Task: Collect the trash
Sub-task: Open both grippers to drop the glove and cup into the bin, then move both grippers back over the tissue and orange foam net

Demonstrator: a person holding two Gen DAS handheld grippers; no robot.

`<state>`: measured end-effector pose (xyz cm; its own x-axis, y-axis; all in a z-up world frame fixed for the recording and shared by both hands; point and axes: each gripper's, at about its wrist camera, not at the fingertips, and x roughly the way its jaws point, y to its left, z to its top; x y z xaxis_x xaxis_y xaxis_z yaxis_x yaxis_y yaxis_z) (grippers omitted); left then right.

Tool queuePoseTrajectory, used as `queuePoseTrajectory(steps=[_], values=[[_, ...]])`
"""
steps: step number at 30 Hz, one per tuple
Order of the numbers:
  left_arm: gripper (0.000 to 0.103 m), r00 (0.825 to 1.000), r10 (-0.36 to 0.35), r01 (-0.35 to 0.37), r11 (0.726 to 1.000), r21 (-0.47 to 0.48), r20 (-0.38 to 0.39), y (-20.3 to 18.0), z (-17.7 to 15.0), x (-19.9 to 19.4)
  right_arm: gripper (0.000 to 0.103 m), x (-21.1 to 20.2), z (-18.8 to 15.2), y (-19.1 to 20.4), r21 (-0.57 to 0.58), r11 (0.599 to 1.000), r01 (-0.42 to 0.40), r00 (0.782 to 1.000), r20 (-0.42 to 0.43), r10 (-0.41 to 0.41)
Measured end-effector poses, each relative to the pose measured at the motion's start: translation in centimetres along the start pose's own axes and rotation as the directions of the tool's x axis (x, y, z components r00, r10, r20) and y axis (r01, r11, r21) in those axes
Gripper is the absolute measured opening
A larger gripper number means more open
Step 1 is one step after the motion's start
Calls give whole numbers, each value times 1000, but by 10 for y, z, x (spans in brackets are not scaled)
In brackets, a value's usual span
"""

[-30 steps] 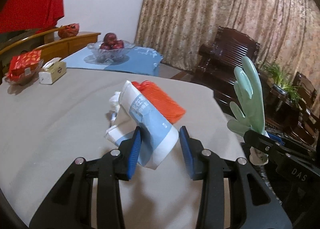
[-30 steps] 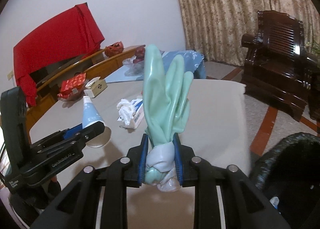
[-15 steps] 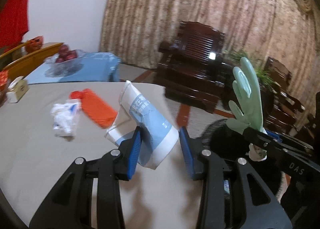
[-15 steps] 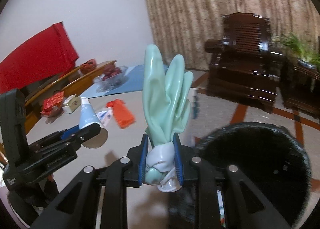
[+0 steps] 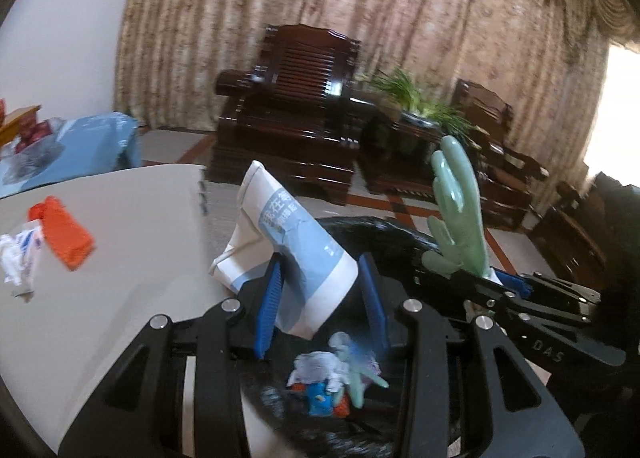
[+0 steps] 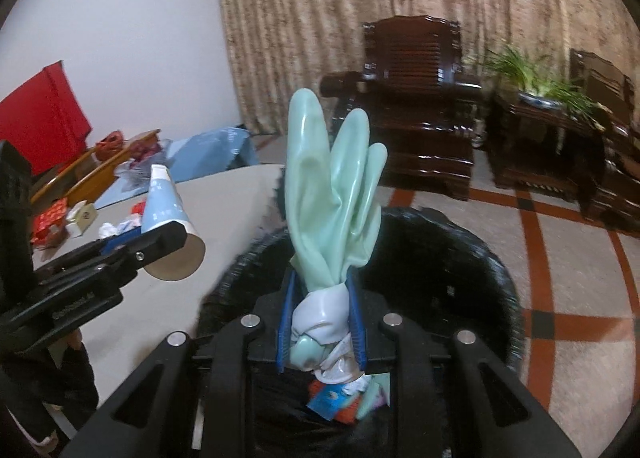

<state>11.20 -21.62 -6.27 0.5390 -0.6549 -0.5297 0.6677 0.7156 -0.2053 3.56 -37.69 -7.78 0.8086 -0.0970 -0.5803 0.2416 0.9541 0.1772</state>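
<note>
My left gripper [image 5: 320, 298] is shut on a crumpled blue and white paper cup [image 5: 296, 254] and holds it over the black trash bag [image 5: 384, 230] beside the table. My right gripper [image 6: 320, 318] is shut on a pale green rubber glove [image 6: 336, 194] that stands upright above the same bag [image 6: 460, 258]. Trash lies inside the bag [image 5: 332, 378]. The cup also shows in the right wrist view [image 6: 168, 218], the glove in the left wrist view [image 5: 460, 214]. An orange packet [image 5: 64, 234] and crumpled white paper [image 5: 20, 258] lie on the table.
The beige table [image 5: 120, 298] is on the left, with its edge next to the bag. Dark wooden armchairs [image 5: 296, 114] and a plant [image 5: 420, 106] stand before the curtain. A tissue box [image 6: 82, 216] and a red box [image 6: 48, 218] sit at the table's far side.
Both grippers have swung right from over the table to above the black bag, each still holding its item. The bag's inside has come into view below them.
</note>
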Motion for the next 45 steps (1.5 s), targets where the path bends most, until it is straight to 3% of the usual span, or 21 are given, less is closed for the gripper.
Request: queuePoseTrajectory(steps=[7,11,12,13,14,16,21,27,33,45], values=[[38,997,-57,58,998,12,-45,-28,-4,35,24,3,-13,-35,41,997,59,998,-27,-58],[46,993,-89,90,996,9,-75,-32,-9,44,29,7,-21,-46,52,995,82,995,-54,-79],[49,991,-98,99,995,4,-86,-32,-10,46,39,9,-23,-49,55,994,95,994,-61,-92],[61,991,-98,99,995,1,-90,-32,-10,47,54,11,-25,-52,53,994,99,993,-73,-95],[66,991,-100,100,995,-4,-92,-32,-11,48,59,11,-27,-51,50,993,107,992,-74,-103],[68,990,-101,100,995,-16,-94,-29,-10,46,78,11,-29,-53,51,989,137,989,-70,-133],[87,997,-58,56,998,-34,-56,-15,-7,28,97,2,-34,-52,68,985,157,987,-55,-153],[91,999,20,-21,999,-35,-30,11,-9,0,97,-4,-29,-40,68,989,128,991,-45,-125],[91,992,123,-124,990,-62,-19,49,-10,-30,97,-1,-16,-4,27,998,55,998,-18,-55],[91,946,325,-323,936,-139,-9,144,-16,-91,97,28,11,98,-89,991,-99,995,0,99]])
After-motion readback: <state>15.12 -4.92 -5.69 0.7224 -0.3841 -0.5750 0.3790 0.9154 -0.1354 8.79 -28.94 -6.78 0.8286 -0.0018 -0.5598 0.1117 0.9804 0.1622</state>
